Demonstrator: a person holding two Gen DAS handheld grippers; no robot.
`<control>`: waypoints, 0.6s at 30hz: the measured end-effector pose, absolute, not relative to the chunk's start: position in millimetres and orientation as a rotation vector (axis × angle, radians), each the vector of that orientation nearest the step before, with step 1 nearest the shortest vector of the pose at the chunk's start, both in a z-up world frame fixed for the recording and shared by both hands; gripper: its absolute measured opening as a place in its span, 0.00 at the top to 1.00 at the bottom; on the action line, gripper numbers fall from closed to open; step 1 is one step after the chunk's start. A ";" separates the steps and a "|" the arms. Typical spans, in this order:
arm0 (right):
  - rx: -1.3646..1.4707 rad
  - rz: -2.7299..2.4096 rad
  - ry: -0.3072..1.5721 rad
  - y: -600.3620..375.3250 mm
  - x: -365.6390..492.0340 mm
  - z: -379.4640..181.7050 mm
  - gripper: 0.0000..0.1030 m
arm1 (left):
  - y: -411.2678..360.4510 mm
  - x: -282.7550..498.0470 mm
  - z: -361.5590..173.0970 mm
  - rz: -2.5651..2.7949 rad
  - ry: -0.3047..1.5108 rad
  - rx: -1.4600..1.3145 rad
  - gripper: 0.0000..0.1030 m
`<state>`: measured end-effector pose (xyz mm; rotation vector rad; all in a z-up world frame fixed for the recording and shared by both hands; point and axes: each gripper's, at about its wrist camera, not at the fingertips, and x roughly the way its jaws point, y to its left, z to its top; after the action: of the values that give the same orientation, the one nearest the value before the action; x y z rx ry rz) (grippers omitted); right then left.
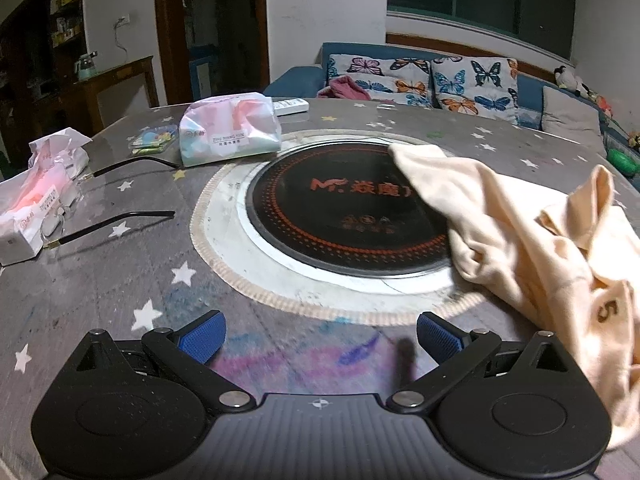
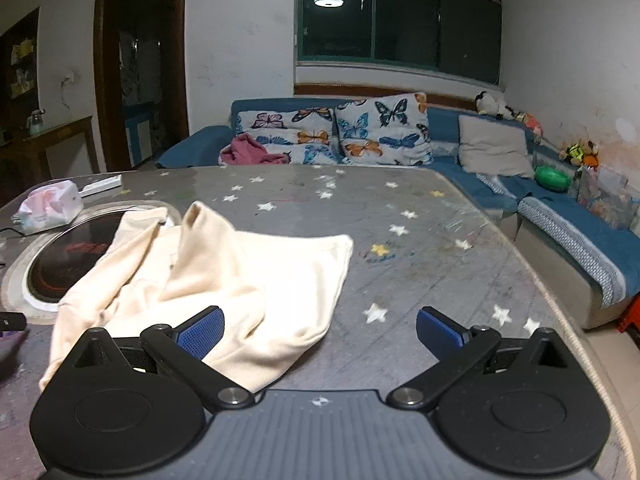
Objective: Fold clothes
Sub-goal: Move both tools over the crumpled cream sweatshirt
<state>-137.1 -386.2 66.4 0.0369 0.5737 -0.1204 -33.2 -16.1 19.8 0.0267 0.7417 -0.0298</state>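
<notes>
The left gripper (image 1: 320, 338) hovers over the grey star-printed tablecloth (image 1: 120, 280) with its blue-padded fingers (image 1: 202, 336) spread wide and nothing between them. Ahead of those fingers lies the round black induction cooktop with orange markings (image 1: 320, 208), set in a pale ring in the table. The crumpled cream-coloured cotton garment (image 1: 540, 240) lies ahead and to the right of the left fingers — one end of it drapes over the cooktop's right edge, and a printed "5" shows on a fold near the right finger. Further ahead and to the left sit a soft pink-and-white tissue pack (image 1: 230, 130), a second opened tissue pack (image 1: 40, 200) and a pair of black-armed glasses (image 1: 120, 196). The right gripper (image 2: 320, 334) is likewise wide open and holds nothing; its left finger (image 2: 200, 332) stands over the near edge of the cream garment (image 2: 224, 272), which spreads ahead and to the left of it — whether the pad touches the cloth cannot be told. Bare tablecloth (image 2: 420, 240) lies ahead of its right finger, and beyond the table's far edge stands a blue sofa with butterfly-print cushions (image 2: 344, 132).
</notes>
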 end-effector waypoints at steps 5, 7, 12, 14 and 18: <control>0.065 -0.106 0.592 -381.9 -145.3 61.2 0.00 | -27.2 -45.8 28.4 -0.051 0.741 0.028 0.00; 0.081 -0.099 0.596 -381.1 -148.2 60.2 0.00 | -30.9 -49.4 31.0 -0.062 0.745 0.020 0.00; 0.101 -0.087 0.601 -378.9 -155.3 58.3 0.00 | -41.6 -56.9 37.2 -0.091 0.741 0.032 0.00; 0.104 -0.082 0.603 -377.0 -157.9 56.6 0.00 | -45.6 -58.8 39.0 -0.098 0.742 0.037 0.00; 0.107 -0.073 0.607 -373.3 -162.3 56.2 0.00 | -50.7 -62.7 41.9 -0.110 0.746 0.040 0.00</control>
<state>-162.3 -373.3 56.2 0.1068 0.6073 -0.0728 -62.7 -50.7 41.9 0.0402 0.7463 -0.1103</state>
